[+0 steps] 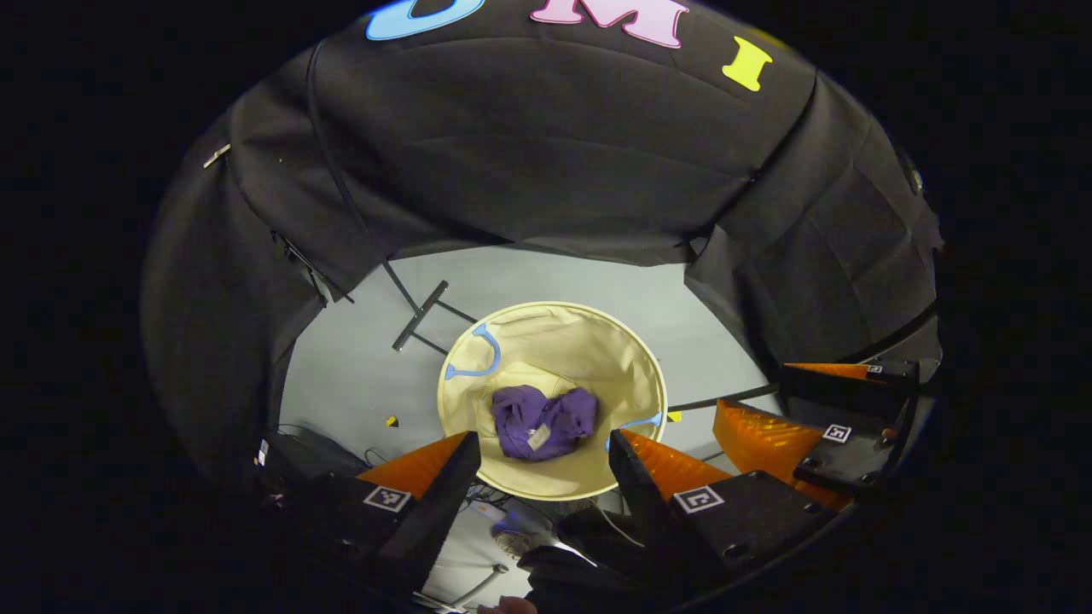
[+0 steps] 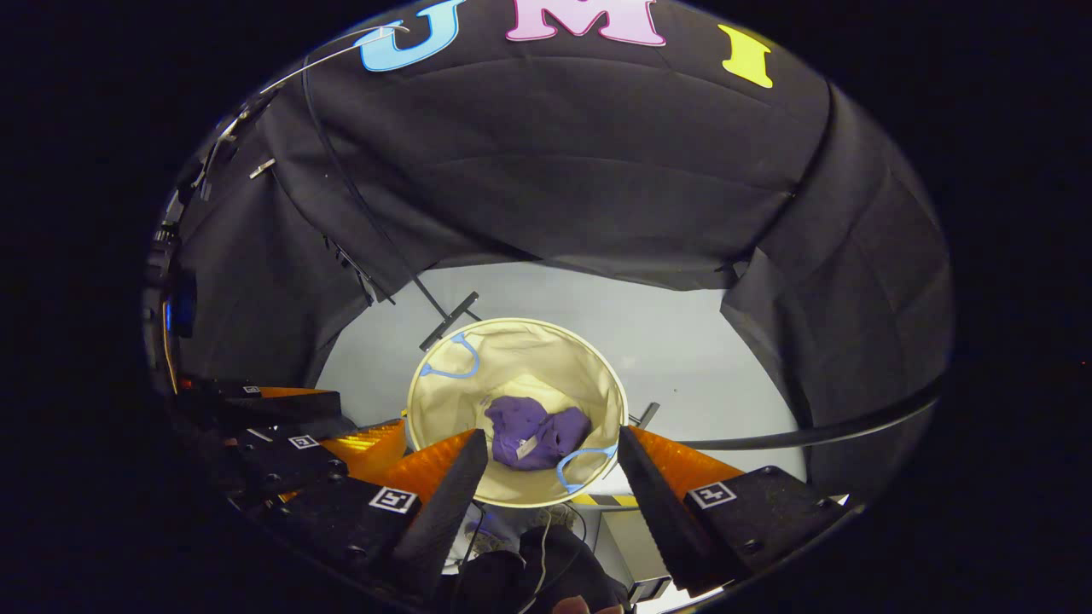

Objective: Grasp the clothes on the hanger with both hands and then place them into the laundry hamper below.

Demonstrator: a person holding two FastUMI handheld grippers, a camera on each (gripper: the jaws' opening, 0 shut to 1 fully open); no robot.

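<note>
Hovering above laundry hamper (image 1: 551, 341), my left gripper (image 1: 540, 452) and right gripper (image 2: 553, 452) both spread wide, holding nothing. Purple clothes (image 1: 543, 419) lie crumpled at hamper bottom, near side. Judgement: drop done; lift straight up, avoid snagging blue handle (image 1: 478, 354). Grey floor (image 1: 597, 281), black cloth walls around.

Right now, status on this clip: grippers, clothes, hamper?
Left gripper open, empty. Right gripper open, empty. Purple clothes crumpled inside hamper. Nothing in the way.
</note>
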